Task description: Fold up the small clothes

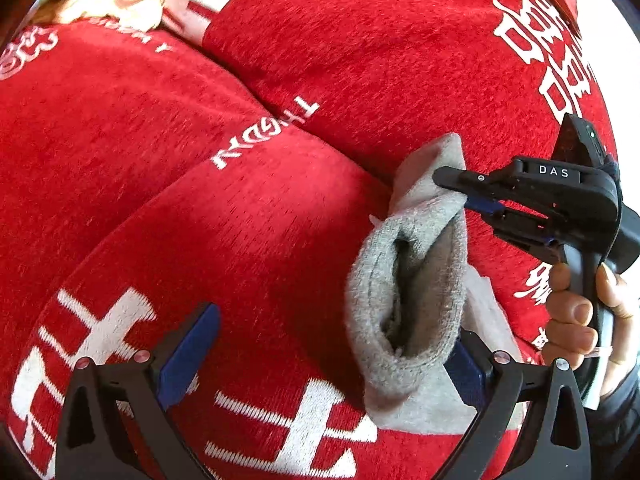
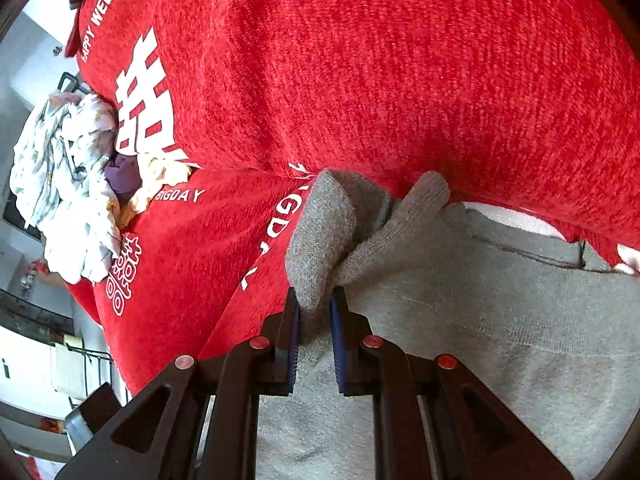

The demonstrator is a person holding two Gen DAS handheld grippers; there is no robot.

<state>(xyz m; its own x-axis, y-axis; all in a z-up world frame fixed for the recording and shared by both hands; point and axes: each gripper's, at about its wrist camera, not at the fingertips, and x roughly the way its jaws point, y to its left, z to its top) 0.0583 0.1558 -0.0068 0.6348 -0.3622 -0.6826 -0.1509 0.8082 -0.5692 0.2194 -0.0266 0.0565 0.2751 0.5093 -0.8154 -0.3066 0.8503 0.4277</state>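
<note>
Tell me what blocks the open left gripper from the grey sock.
Nothing visible does. The left gripper is open with the grey sock already lying against its right jaw, over the red cushion. The right gripper pinches the sock's far end.

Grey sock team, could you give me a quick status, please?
Right gripper shut on grey sock. Left gripper open, sock's open cuff between its fingers. Nothing blocking on red blanket.

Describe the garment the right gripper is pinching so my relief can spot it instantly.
Across the red cushions with white lettering lies one grey knit garment, bunched at the right gripper. It is the only plain grey piece; the floral clothes pile sits far off at the cushion edge.
</note>
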